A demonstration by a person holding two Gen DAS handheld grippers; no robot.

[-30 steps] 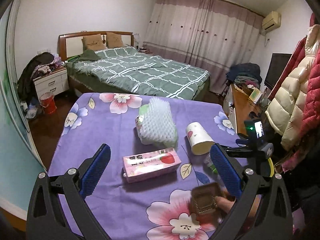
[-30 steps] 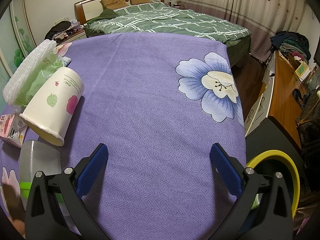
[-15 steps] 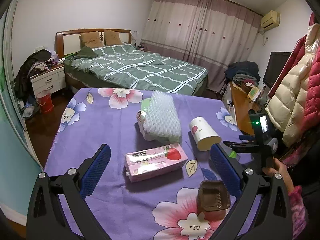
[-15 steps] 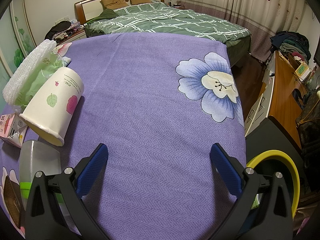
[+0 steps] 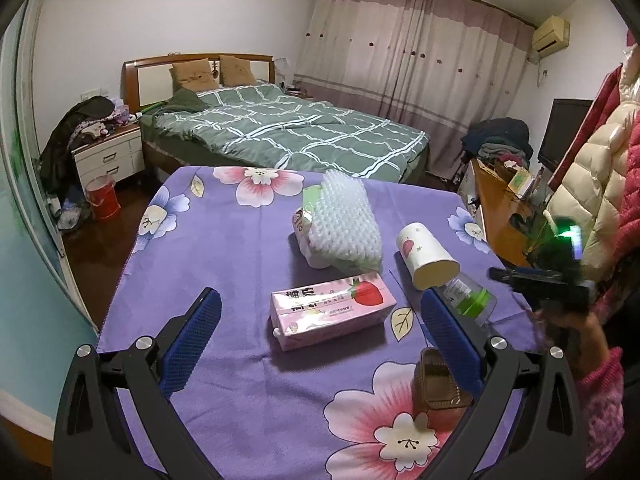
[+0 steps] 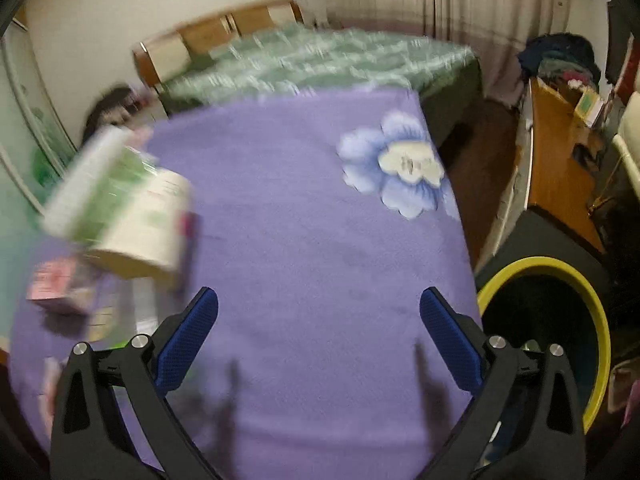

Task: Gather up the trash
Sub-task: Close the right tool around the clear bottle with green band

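Observation:
Trash lies on the purple flowered tablecloth (image 5: 224,264): a pink strawberry carton (image 5: 332,309), a bubble-wrap bundle (image 5: 347,220), a tipped paper cup (image 5: 427,256), a clear bottle with a green band (image 5: 470,300) and a brown plastic tray (image 5: 438,380). My left gripper (image 5: 318,338) hovers open above the near edge, the carton ahead between its fingers. My right gripper (image 6: 319,334) is open over bare cloth, empty; the paper cup (image 6: 144,228) and pink carton (image 6: 54,286) show blurred to its left. A yellow-rimmed bin (image 6: 548,332) stands beside the table at the right.
A bed with a green checked cover (image 5: 288,132) lies beyond the table. A wooden desk (image 5: 504,208) with clutter and hanging coats (image 5: 592,184) fill the right side. A nightstand (image 5: 108,156) and red bucket (image 5: 102,198) are at the left. A person's pink sleeve (image 5: 600,392) holds the other gripper.
The left gripper rose and drew back, showing more of the table. The hand that set down the brown tray has gone. The right gripper is lifting fast, blurring its view.

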